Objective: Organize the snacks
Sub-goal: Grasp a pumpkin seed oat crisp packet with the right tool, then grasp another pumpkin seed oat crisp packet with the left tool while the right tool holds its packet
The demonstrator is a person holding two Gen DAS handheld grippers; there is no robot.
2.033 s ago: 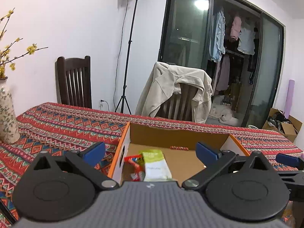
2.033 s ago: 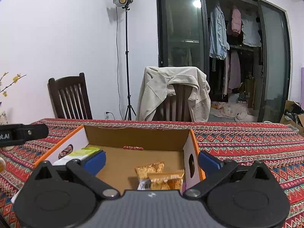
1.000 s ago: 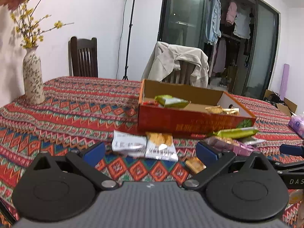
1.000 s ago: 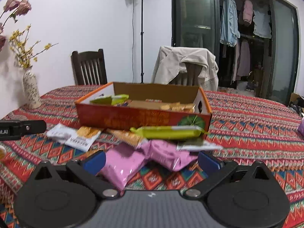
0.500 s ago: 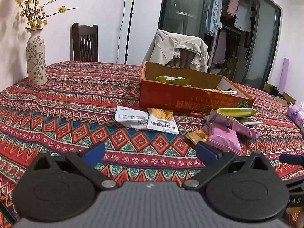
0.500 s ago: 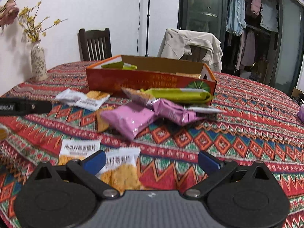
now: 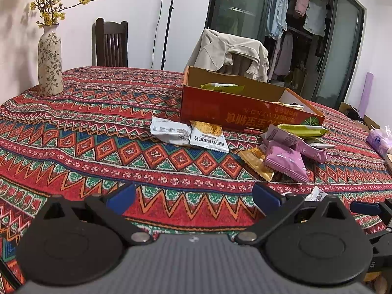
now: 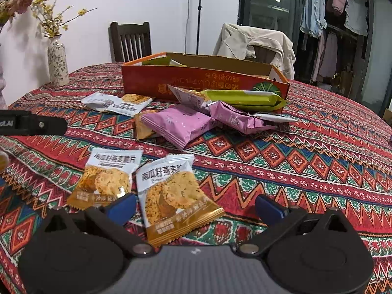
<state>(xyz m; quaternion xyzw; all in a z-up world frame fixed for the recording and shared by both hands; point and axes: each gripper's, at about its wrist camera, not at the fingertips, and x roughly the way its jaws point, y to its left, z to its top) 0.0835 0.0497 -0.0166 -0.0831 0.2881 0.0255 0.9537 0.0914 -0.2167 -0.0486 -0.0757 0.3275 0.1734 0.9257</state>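
Snack packet (image 8: 171, 196) between wide-spread right gripper (image 8: 194, 207) fingers

Open cloth: tablecloth (image 7: 98, 132) bare ahead of left gripper (image 7: 193, 196).
Blocked: pink packets (image 8: 181, 122) heaped against orange box (image 8: 203, 83).
Near right gripper (image 8: 196, 207): two cracker packets (image 8: 169, 191).

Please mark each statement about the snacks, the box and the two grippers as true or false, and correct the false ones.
1. The right gripper is open. True.
2. The left gripper holds a packet. False: it is open and empty.
3. The orange box is empty. False: a green packet lies inside.
4. Two pink packets lie in front of the box. True.
5. The vase lies on its side. False: it stands upright.
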